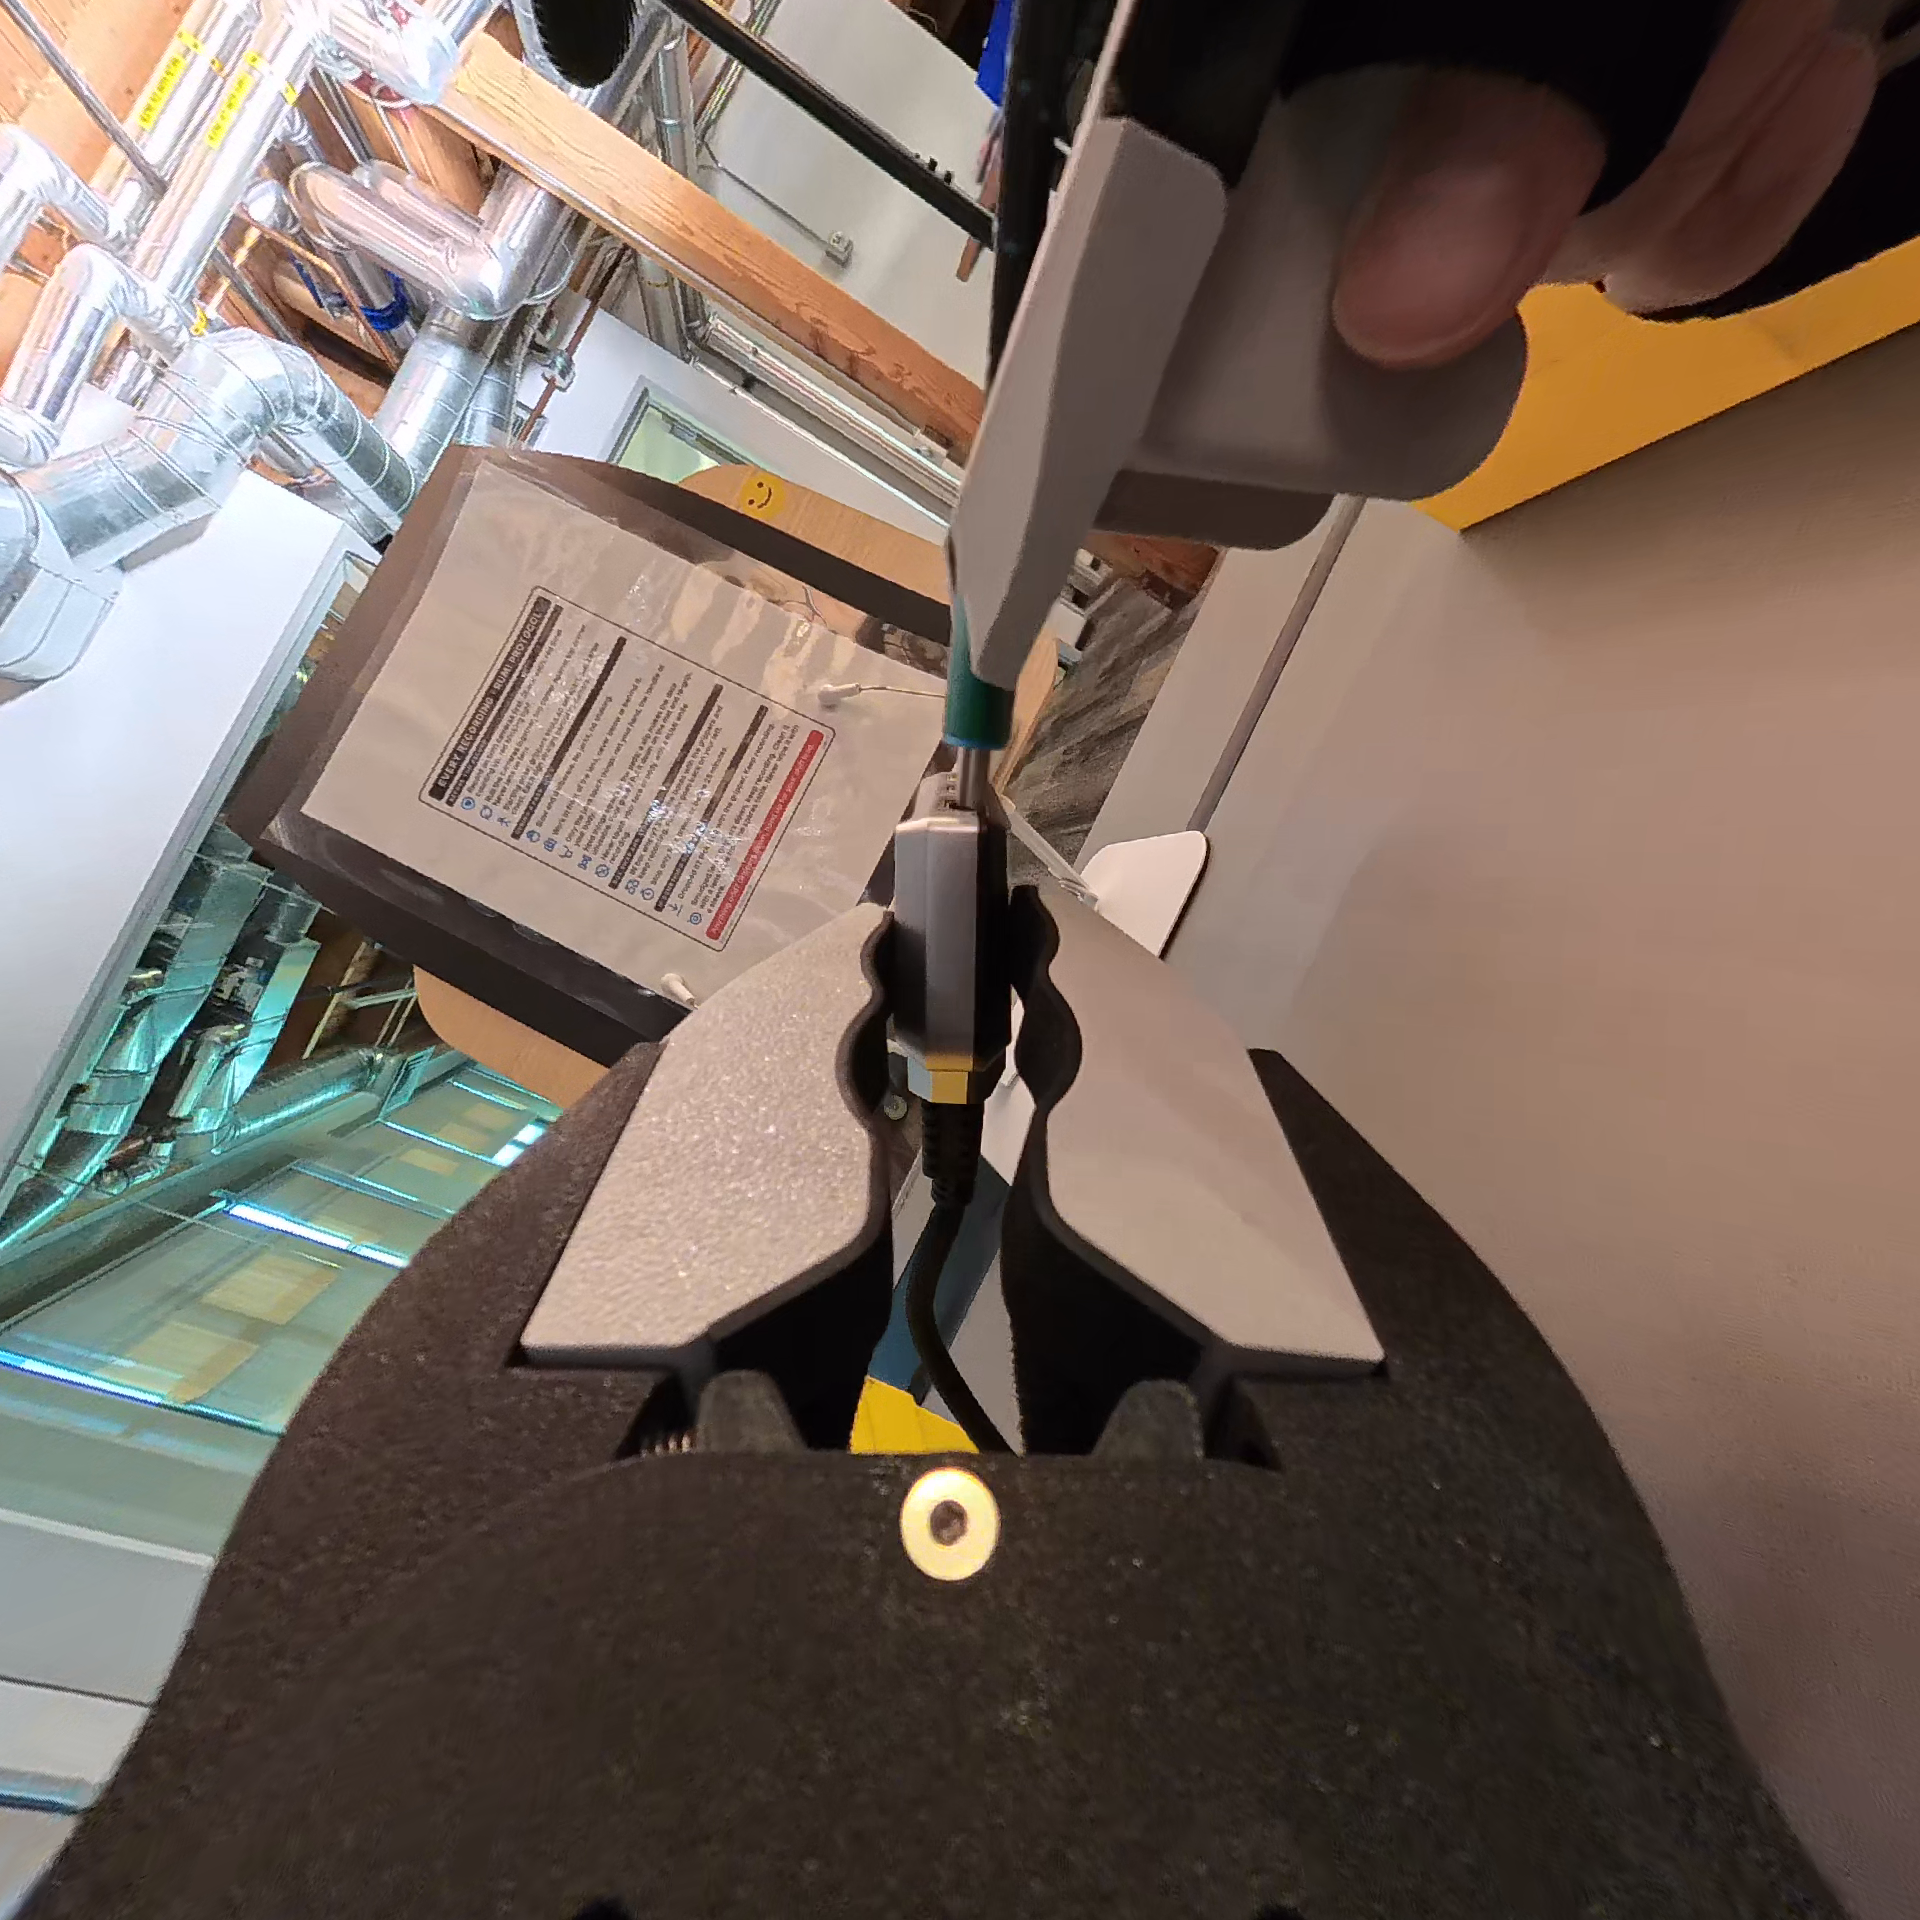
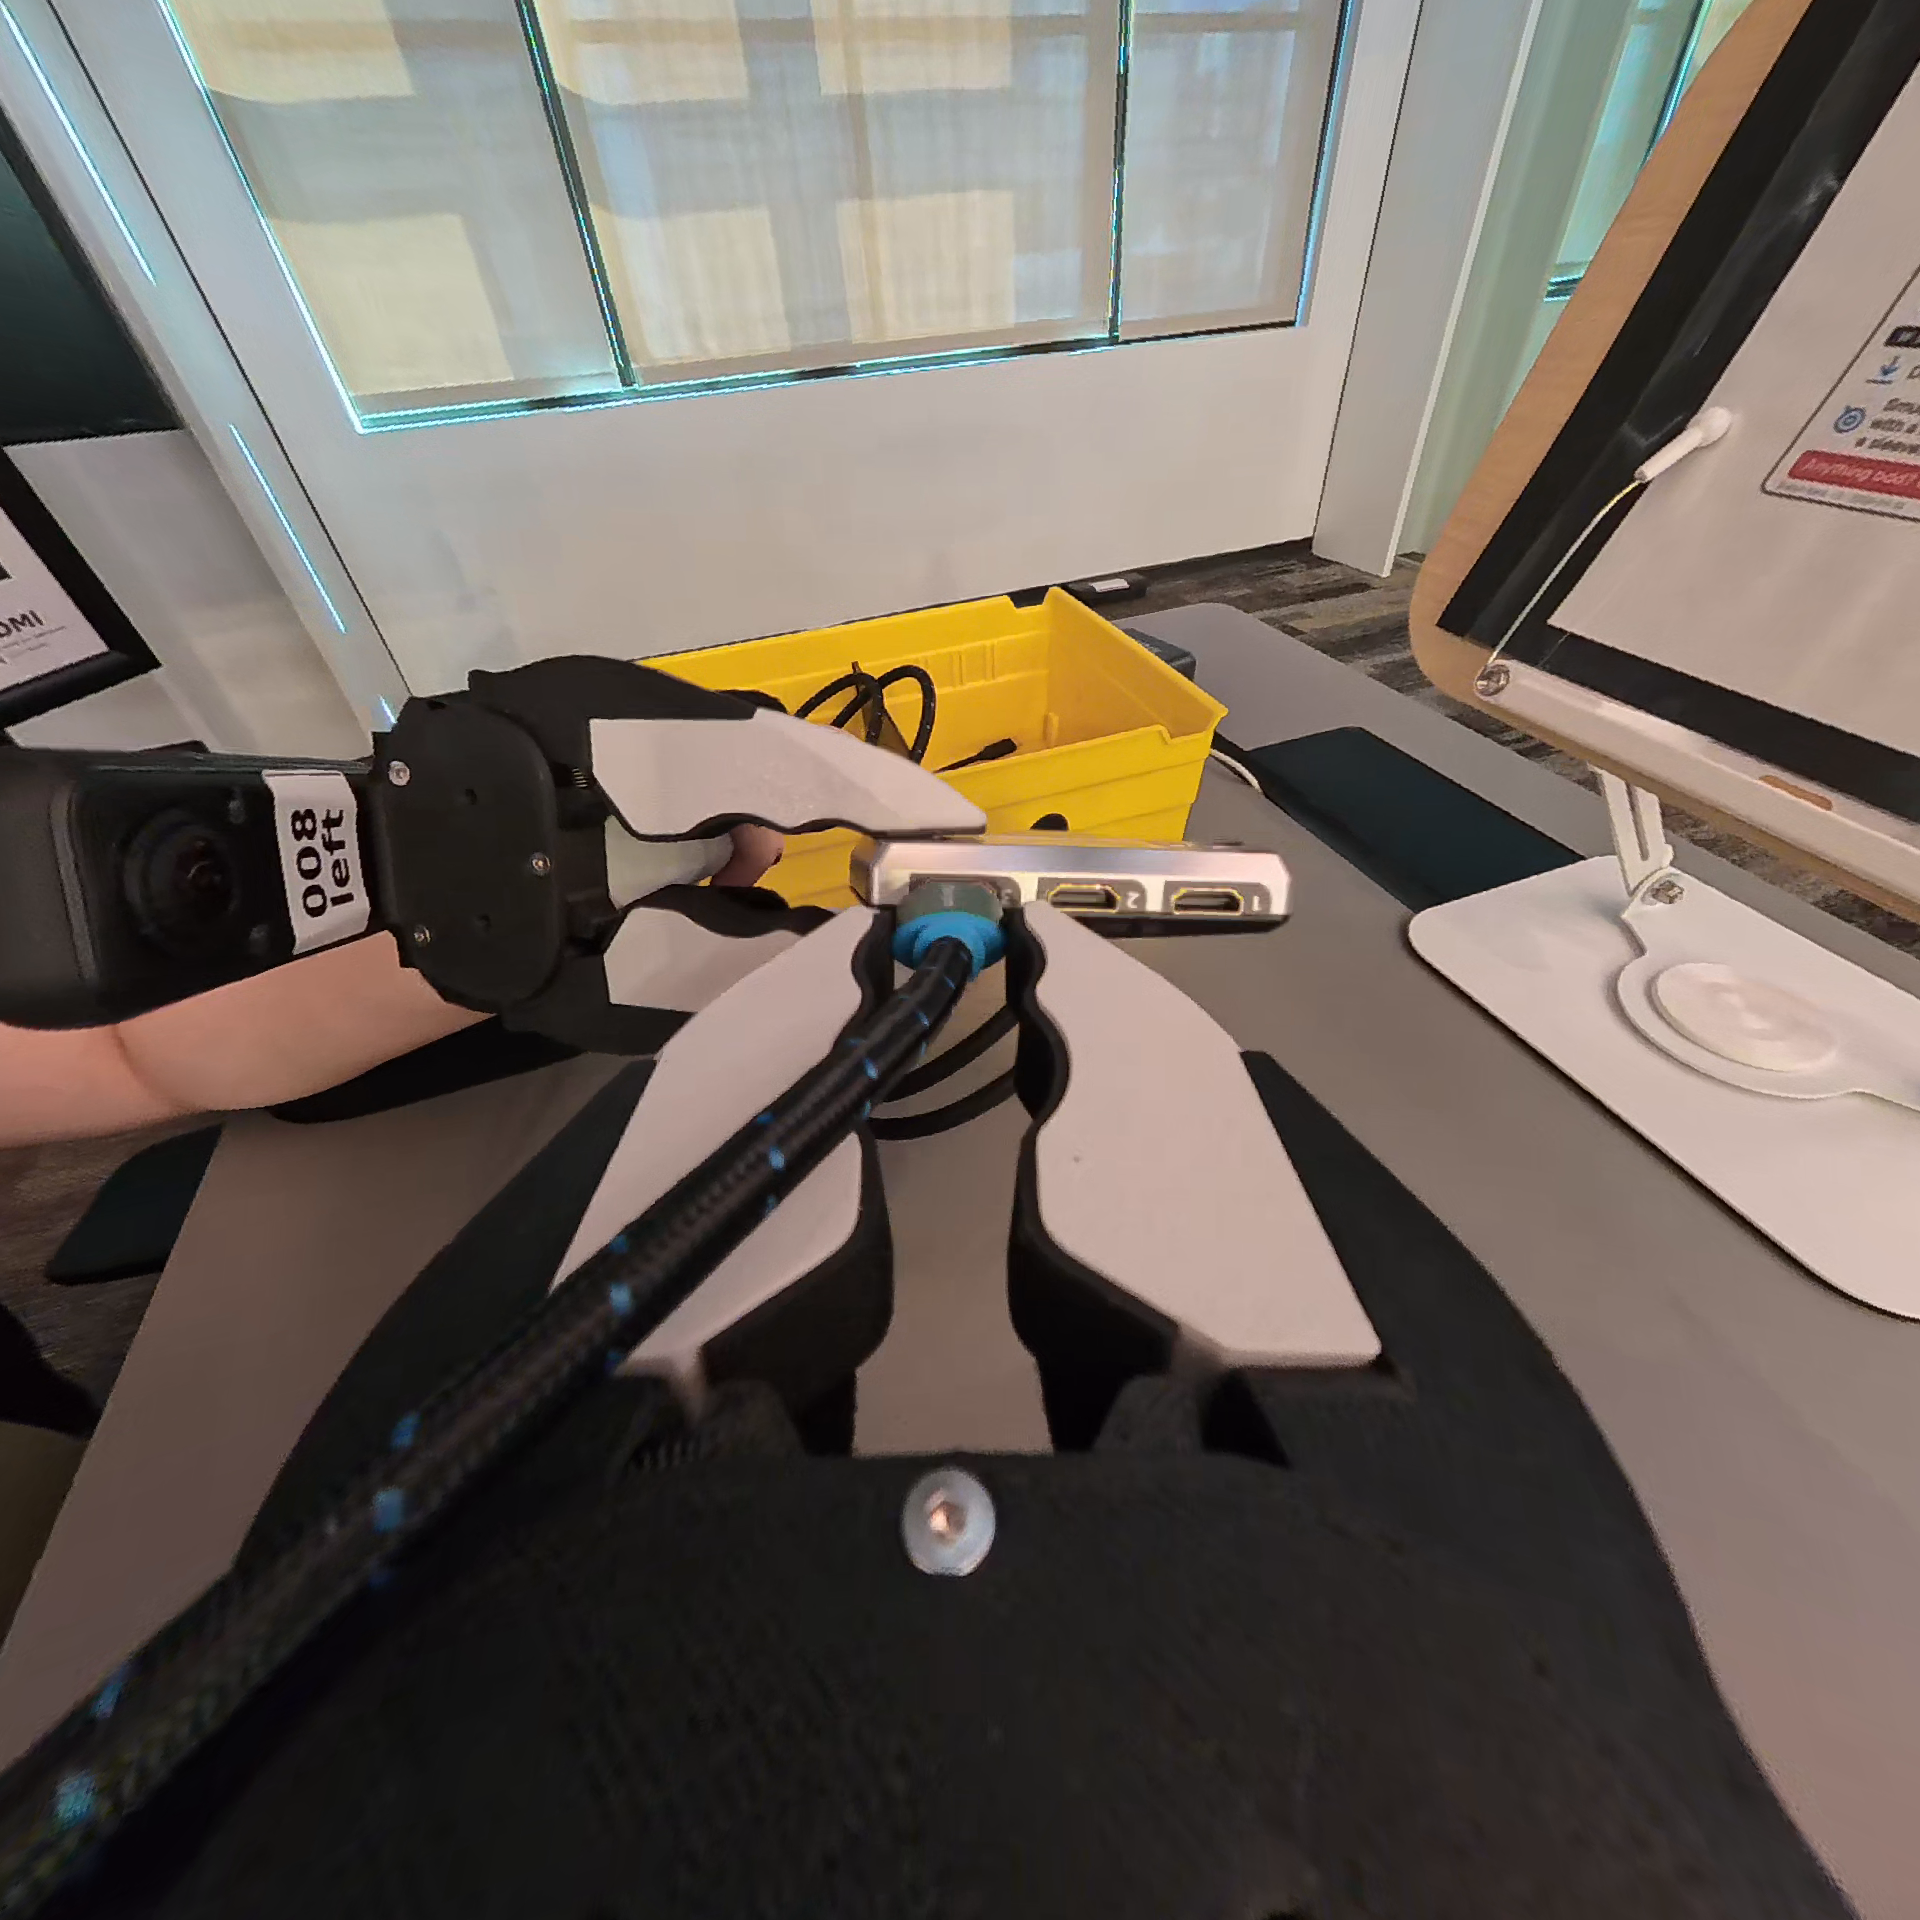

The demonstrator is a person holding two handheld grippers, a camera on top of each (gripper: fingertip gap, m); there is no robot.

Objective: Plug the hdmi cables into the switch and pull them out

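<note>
The silver HDMI switch point(image 2: 1081, 860) hangs above the table, with my left gripper point(image 2: 894, 868) shut on its left end. In the left wrist view the switch point(image 1: 935, 883) is edge-on between my left gripper's point(image 1: 945, 925) fingers. A black cable with a yellow-collared plug point(image 1: 951, 1086) is in its near end. My right gripper point(image 2: 945, 935) is shut on the blue-collared plug point(image 2: 951, 928) of a braided black-and-blue cable point(image 2: 623, 1288), at the switch's leftmost front port. Two ports to the right point(image 2: 1210, 899) are empty. The plug point(image 1: 975, 712) shows some bare metal at the switch.
A yellow bin point(image 2: 1101, 748) holding black cables stands on the grey table point(image 2: 1351, 1195) behind the switch. A board on a white stand point(image 2: 1662, 1039) is at the right and carries a printed sheet point(image 1: 623, 748). A dark pad point(image 2: 1351, 790) lies beside the bin. A person's forearm point(image 2: 156, 1060) comes in from the left. Only a small space, under 4 cm, lies between the two pairs of fingers.
</note>
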